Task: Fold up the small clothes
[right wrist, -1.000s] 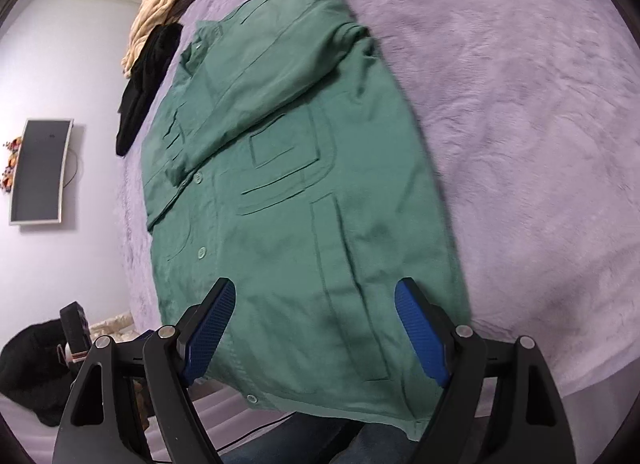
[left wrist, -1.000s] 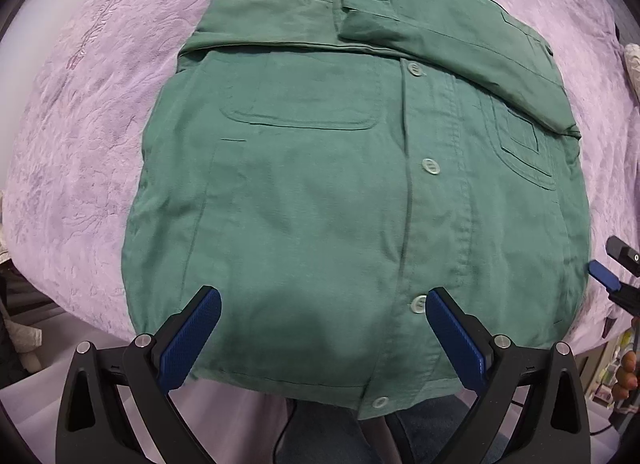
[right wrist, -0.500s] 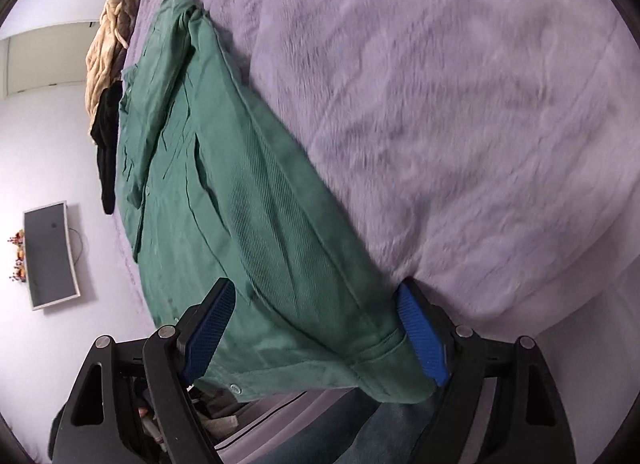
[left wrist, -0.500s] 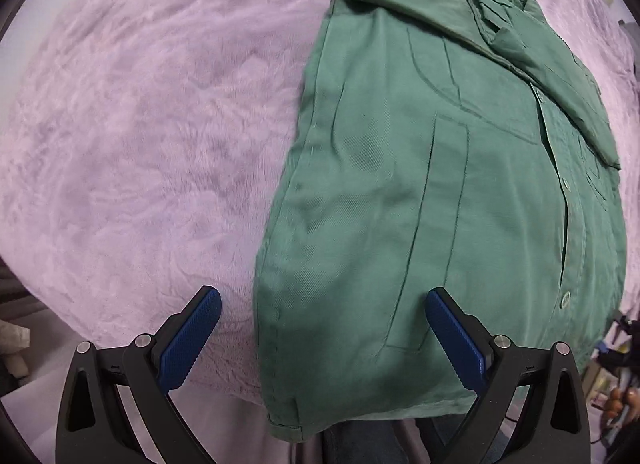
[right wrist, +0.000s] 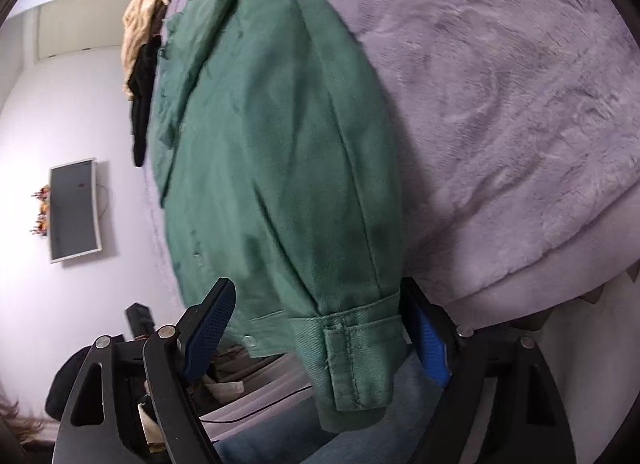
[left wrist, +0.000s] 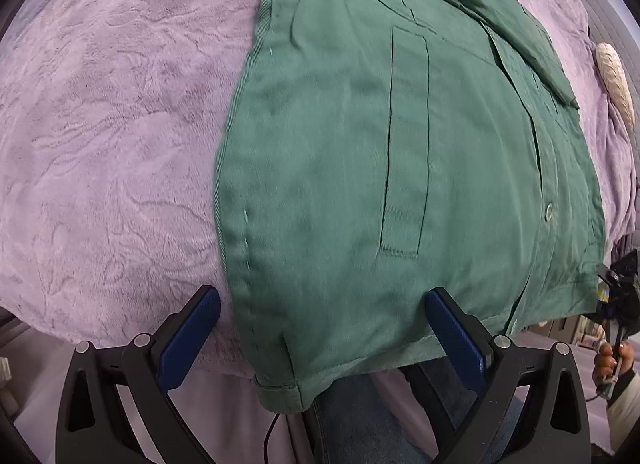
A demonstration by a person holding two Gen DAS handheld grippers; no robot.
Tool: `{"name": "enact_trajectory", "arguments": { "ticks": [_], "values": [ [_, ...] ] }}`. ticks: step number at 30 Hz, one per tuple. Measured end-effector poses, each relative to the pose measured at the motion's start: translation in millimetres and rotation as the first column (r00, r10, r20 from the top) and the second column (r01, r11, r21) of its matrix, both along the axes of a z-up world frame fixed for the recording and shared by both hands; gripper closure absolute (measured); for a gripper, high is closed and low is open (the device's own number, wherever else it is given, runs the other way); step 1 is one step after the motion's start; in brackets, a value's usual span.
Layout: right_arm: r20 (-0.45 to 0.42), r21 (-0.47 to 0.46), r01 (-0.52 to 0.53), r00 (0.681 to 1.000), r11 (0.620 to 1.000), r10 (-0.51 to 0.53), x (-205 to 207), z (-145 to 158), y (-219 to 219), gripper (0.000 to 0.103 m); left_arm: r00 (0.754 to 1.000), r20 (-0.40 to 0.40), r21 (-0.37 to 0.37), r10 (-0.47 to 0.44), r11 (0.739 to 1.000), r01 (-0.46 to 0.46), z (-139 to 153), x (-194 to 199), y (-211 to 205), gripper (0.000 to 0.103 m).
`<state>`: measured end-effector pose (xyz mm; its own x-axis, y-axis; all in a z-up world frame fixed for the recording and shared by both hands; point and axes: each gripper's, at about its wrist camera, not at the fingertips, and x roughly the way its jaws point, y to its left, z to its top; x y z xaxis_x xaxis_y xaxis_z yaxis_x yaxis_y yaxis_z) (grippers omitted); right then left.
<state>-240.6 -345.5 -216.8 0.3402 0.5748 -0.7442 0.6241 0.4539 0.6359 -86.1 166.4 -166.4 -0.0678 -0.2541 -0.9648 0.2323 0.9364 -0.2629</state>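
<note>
A green button-up shirt (left wrist: 400, 136) lies flat on a purple fleece blanket (left wrist: 112, 136), both sleeves folded across its chest. Its hem hangs over the near edge. My left gripper (left wrist: 324, 340) is open, its blue pads either side of the shirt's lower left hem corner (left wrist: 280, 392). My right gripper (right wrist: 324, 336) is open, astride the lower right hem corner (right wrist: 352, 360), which hangs off the edge. The right gripper also shows at the far right of the left wrist view (left wrist: 616, 284), held by a hand.
Beige and black clothes (right wrist: 144, 36) lie beyond the shirt's collar. A wall screen (right wrist: 74, 210) hangs at left. A pale knitted item (left wrist: 616, 80) lies on the blanket at right. The person's jeans (left wrist: 360, 424) are below the hem.
Both grippers have moved outward from the middle of the hem to its two corners and come closer to the cloth. Both stayed open.
</note>
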Motion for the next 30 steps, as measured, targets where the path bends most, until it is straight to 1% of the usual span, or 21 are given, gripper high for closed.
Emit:
{"name": "enact_trajectory", "arguments": {
  "ticks": [1, 2, 5, 6, 7, 8, 10, 13, 14, 15, 16, 17, 19, 20, 21, 22, 23, 24, 26, 28, 30],
  "values": [
    [-0.026, 0.001, 0.005, 1.0, 1.0, -0.005, -3.0, -8.2, 1.3, 0.018, 1.0, 0.003, 0.002, -0.008, 1.0, 0.008, -0.5, -2.9, -0.1, 0.001],
    [-0.041, 0.006, 0.013, 0.999, 1.0, -0.013, -6.7, -16.2, 3.6, 0.018, 1.0, 0.001, 0.005, -0.016, 1.0, 0.016, -2.3, 6.0, -0.1, 0.001],
    [-0.047, 0.023, 0.047, 0.998, 0.999, -0.045, -11.4, -25.1, 14.2, 0.018, 0.999, -0.008, 0.014, -0.053, 0.998, 0.053, -5.7, 6.0, 1.4, 0.001],
    [-0.03, 0.048, 0.061, 0.998, 0.997, -0.06, -12.5, -25.1, 18.0, 0.018, 0.998, -0.014, 0.019, -0.066, 0.998, 0.066, -6.6, 3.1, 1.9, 0.001],
    [0.008, 0.078, 0.07, 0.997, 0.995, -0.07, -12.1, -22.0, 24.7, 0.018, 0.997, -0.023, 0.022, -0.074, 0.997, 0.075, -7.9, 0.2, 3.0, 0.001],
    [0.032, 0.089, 0.07, 0.997, 0.994, -0.073, -11.3, -19.6, 28.0, 0.018, 0.997, -0.032, 0.018, -0.075, 0.997, 0.076, -9.8, -5.0, 7.1, 0.001],
    [0.077, 0.121, 0.086, 0.992, 0.989, -0.096, -8.0, -14.6, 36.5, 0.018, 0.997, -0.048, 0.008, -0.053, 0.999, 0.054, -12.9, -8.5, 10.9, 0.001],
    [0.075, 0.156, 0.167, 0.981, 0.973, -0.18, -5.8, -16.0, 34.8, 0.018, 0.999, -0.054, -0.021, 0.006, 1.0, -0.007, -13.9, -12.9, 12.9, 0.001],
    [0.071, 0.164, 0.191, 0.976, 0.968, -0.204, -9.0, -17.6, 32.7, 0.021, 0.999, -0.046, -0.02, 0.02, 1.0, -0.021, -12.3, -15.0, 11.2, 0.012],
    [0.067, 0.17, 0.215, 0.971, 0.962, -0.229, -9.5, -17.3, 33.2, 0.04, 0.999, -0.033, -0.009, 0.027, 1.0, -0.028, -10.7, -17.1, 10.4, 0.021],
    [0.058, 0.166, 0.227, 0.969, 0.96, -0.239, -9.9, -16.6, 33.8, 0.059, 1.0, -0.02, 0.001, 0.024, 1.0, -0.024, -8.6, -20.0, 9.8, 0.034],
    [0.041, 0.157, 0.229, 0.97, 0.961, -0.238, -9.8, -16.3, 35.7, 0.091, 1.0, -0.008, -0.004, 0.016, 1.0, -0.016, -6.7, -20.3, 9.4, 0.047],
    [0.048, 0.143, 0.231, 0.97, 0.962, -0.24, -10.5, -11.5, 37.8, 0.09, 1.0, 0.013, -0.017, -0.015, 1.0, 0.015, -0.1, -22.2, 8.8, 0.065],
    [0.067, 0.144, 0.227, 0.969, 0.963, -0.239, -9.6, -6.5, 38.7, 0.091, 1.0, 0.014, -0.027, -0.025, 0.999, 0.025, 4.0, -24.4, 12.0, 0.082],
    [0.089, 0.165, 0.229, 0.965, 0.959, -0.246, -9.7, -0.7, 35.7, 0.091, 1.0, -0.001, -0.062, -0.022, 0.998, 0.022, 7.9, -24.1, 15.9, 0.086],
    [0.117, 0.2, 0.235, 0.958, 0.951, -0.261, -9.9, 4.9, 35.5, 0.091, 1.0, -0.02, -0.109, -0.002, 0.994, 0.0, 13.0, -20.7, 21.2, 0.087],
    [0.143, 0.234, 0.236, 0.951, 0.943, -0.274, -7.8, 10.5, 35.8, 0.091, 0.999, -0.045, -0.172, 0.026, 0.984, -0.034, 18.9, -16.8, 27.7, 0.088],
    [0.165, 0.259, 0.234, 0.945, 0.937, -0.281, -4.9, 15.0, 35.6, 0.091, 0.997, -0.06, -0.216, 0.046, 0.975, -0.058, 24.3, -14.2, 32.4, 0.088],
    [0.206, 0.292, 0.223, 0.935, 0.93, -0.289, 5.7, 27.1, 33.5, 0.091, 0.994, -0.063, -0.297, 0.095, 0.949, -0.109, 40.2, -7.7, 41.4, 0.088],
    [0.246, 0.317, 0.205, 0.925, 0.926, -0.289, 20.3, 39.5, 33.0, 0.091, 0.988, -0.063, -0.348, 0.143, 0.925, -0.156, 52.1, 2.4, 46.5, 0.088],
    [0.278, 0.332, 0.184, 0.918, 0.925, -0.282, 38.6, 50.1, 28.7, 0.091, 0.977, -0.063, -0.404, 0.205, 0.89, -0.213, 66.4, 16.3, 45.6, 0.088]
  ]
}}
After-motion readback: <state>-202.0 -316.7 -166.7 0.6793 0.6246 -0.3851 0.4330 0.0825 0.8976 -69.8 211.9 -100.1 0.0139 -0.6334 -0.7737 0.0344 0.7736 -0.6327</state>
